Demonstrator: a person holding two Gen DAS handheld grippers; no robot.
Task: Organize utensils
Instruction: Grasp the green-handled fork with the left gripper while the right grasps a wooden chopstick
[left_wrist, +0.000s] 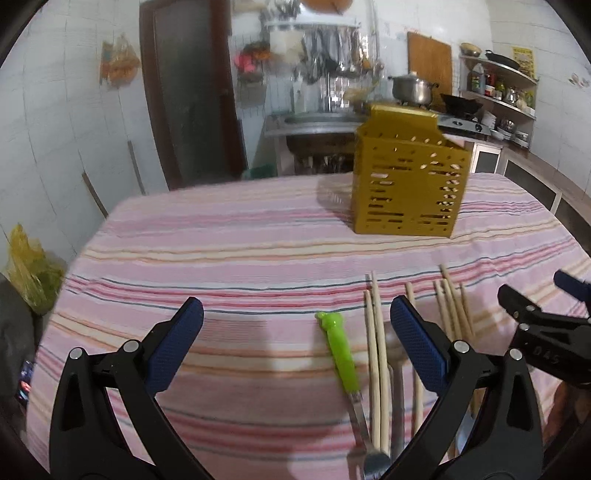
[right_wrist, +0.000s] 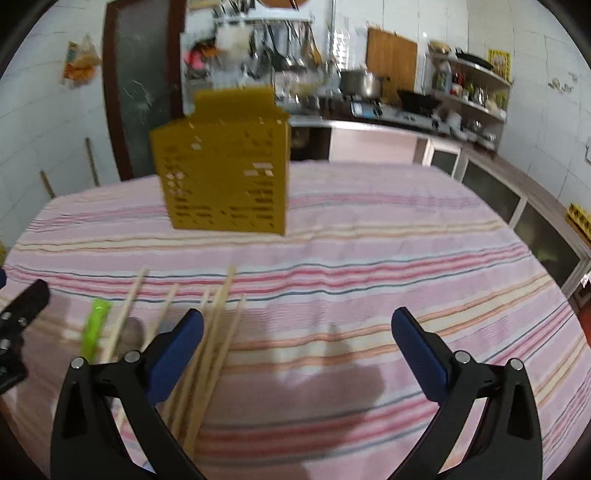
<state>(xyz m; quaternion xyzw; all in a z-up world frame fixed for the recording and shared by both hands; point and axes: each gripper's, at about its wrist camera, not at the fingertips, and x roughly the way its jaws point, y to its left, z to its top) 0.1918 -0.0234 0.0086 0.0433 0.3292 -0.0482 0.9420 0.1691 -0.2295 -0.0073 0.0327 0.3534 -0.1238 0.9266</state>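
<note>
A yellow perforated utensil holder (left_wrist: 408, 177) (right_wrist: 225, 170) stands upright on the striped tablecloth, far from both grippers. Near the front edge lie several wooden chopsticks (left_wrist: 378, 362) (right_wrist: 210, 354), a green-handled fork (left_wrist: 341, 350) (right_wrist: 95, 325) and a metal spoon (left_wrist: 397, 373). My left gripper (left_wrist: 295, 328) hovers open over the cloth, its right finger above the chopsticks and spoon. My right gripper (right_wrist: 297, 332) is open too, with its left finger over a bundle of chopsticks. Each gripper shows at the edge of the other's view: the right gripper (left_wrist: 546, 314) and the left gripper (right_wrist: 18, 325).
The table (left_wrist: 221, 240) carries a pink striped cloth. Behind it are a kitchen counter with a stove and pot (left_wrist: 412, 88), a sink (left_wrist: 314, 122), shelves of jars (left_wrist: 498, 85) and a dark door (left_wrist: 188, 92). A yellow bag (left_wrist: 29, 266) sits off the table's left.
</note>
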